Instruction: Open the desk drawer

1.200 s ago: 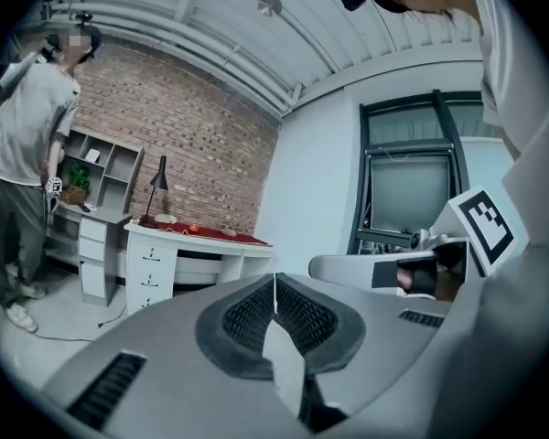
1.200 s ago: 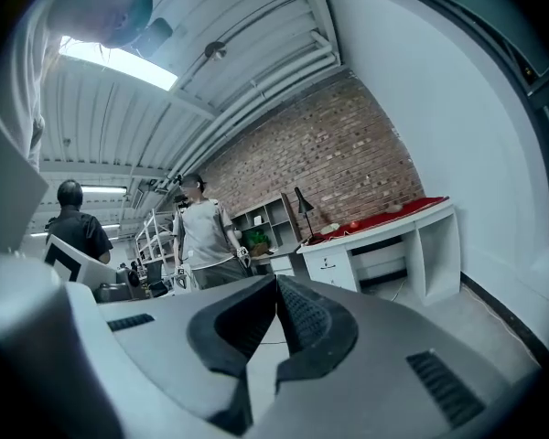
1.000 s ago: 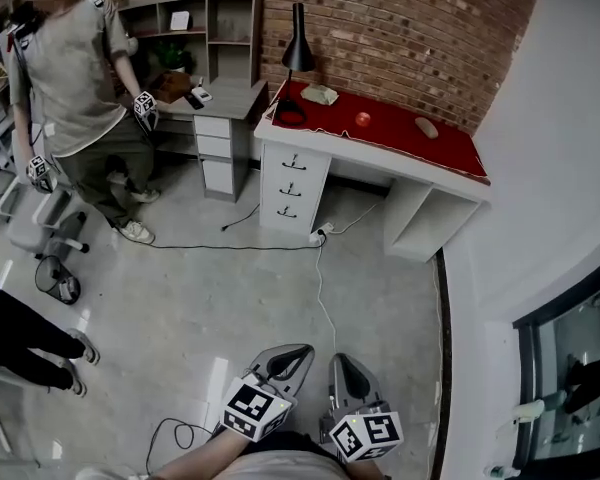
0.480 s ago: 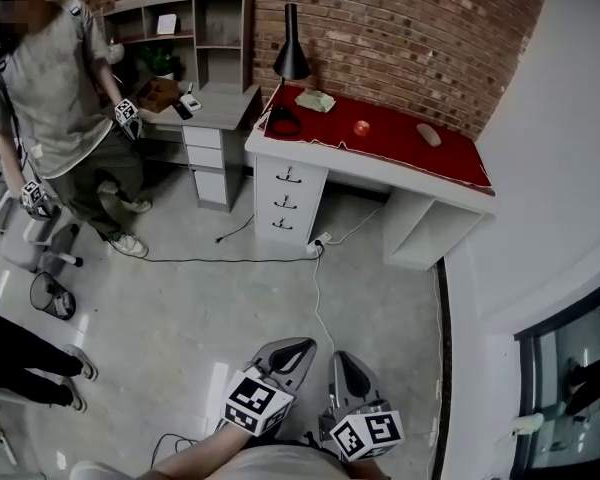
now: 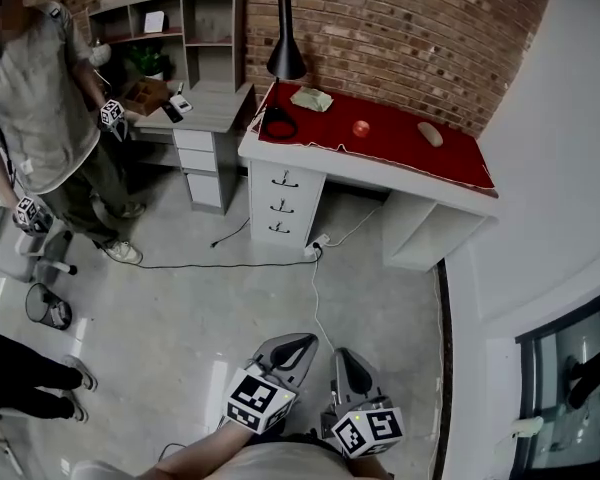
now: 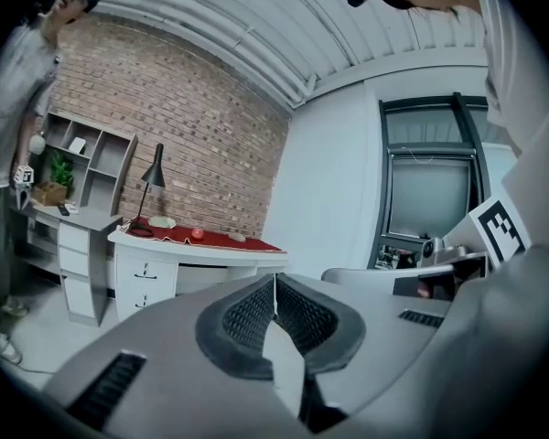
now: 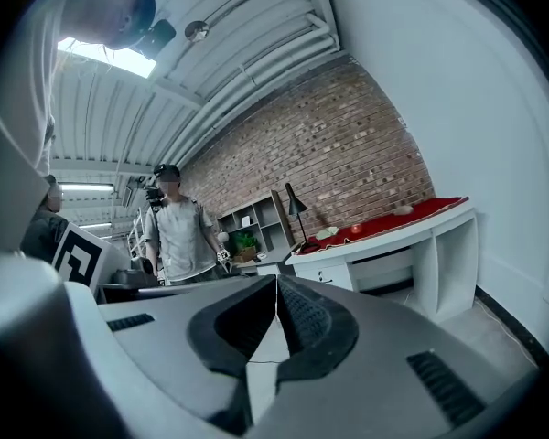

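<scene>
Room: a glossy grey floor is bounded by a brick wall; a person is seen at far left.
Desk: a white desk covered by a red mat is set against the wall.
Drawer: the drawer stack is found under the desk's left end, all shut, well apart from both grippers.
Left gripper: jaws are pressed together; nothing is held.
Right gripper: jaws are pressed together; nothing is held.

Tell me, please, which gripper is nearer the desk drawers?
Left, narrowly: the left gripper faces the drawers across the floor; the right gripper sits beside it, further right.
</scene>
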{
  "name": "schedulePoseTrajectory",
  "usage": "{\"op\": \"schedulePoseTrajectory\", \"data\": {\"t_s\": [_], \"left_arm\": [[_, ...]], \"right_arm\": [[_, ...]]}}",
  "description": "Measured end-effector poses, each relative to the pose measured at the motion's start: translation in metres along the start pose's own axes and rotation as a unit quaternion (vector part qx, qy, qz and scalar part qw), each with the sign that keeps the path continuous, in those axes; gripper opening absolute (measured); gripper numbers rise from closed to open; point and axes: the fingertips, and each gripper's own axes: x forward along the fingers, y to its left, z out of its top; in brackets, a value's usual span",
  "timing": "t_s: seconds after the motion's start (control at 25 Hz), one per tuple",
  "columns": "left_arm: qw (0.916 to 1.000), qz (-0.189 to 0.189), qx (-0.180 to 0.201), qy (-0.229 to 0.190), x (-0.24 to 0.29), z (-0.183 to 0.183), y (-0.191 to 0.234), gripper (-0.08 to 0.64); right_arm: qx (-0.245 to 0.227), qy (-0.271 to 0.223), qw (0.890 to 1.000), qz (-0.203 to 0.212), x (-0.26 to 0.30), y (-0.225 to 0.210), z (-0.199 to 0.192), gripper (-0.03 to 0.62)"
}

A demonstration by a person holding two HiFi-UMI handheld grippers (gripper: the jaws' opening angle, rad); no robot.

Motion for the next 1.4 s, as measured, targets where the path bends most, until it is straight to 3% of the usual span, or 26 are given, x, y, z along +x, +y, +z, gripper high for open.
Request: {"op": "schedulePoseTrajectory", "data": {"t_s": [0.28, 0.92, 1.4], "left_arm": [[0.9999, 0.006, 0.006, -0.005, 0.01, 0.008, 0.026, 0.014], [0.999, 0.031, 0.012, -0.029, 0.002, 0.014, 0.047, 0.014], [0.9977, 0.061, 0.025, -0.017, 0.045, 0.029, 0.097, 0.014]], "right_arm": [[0.019, -0.046, 0.999, 0.016, 0.023, -0.004, 0.015, 0.017], [0.034, -0.041, 0.998, 0.036, 0.045, -0.015, 0.01, 0.017], [0.036, -0.04, 0.997, 0.049, 0.121, -0.042, 0.028, 0.017]]}}
